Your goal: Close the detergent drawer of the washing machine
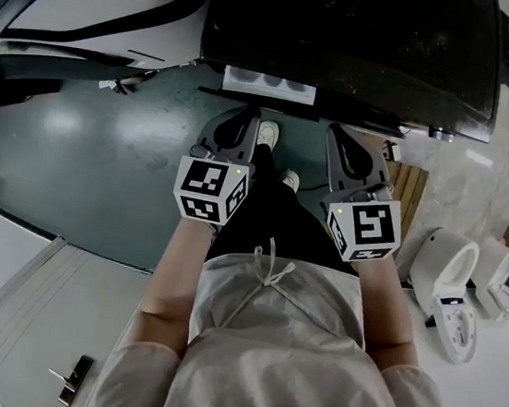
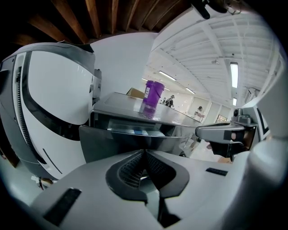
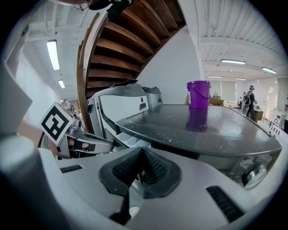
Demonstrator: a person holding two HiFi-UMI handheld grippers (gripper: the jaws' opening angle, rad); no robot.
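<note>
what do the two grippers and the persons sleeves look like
The left gripper and right gripper both have smooth light grey moulded bodies tapering to two jaws lined with dark ribbed pads. Each carries a white cube printed with black square markers, with a tiny green light. The person wears a pale beige top with short loose sleeves.

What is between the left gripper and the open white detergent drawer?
Nothing. The left gripper view shows only a bare gap from the left gripper to the white detergent drawer.
</note>
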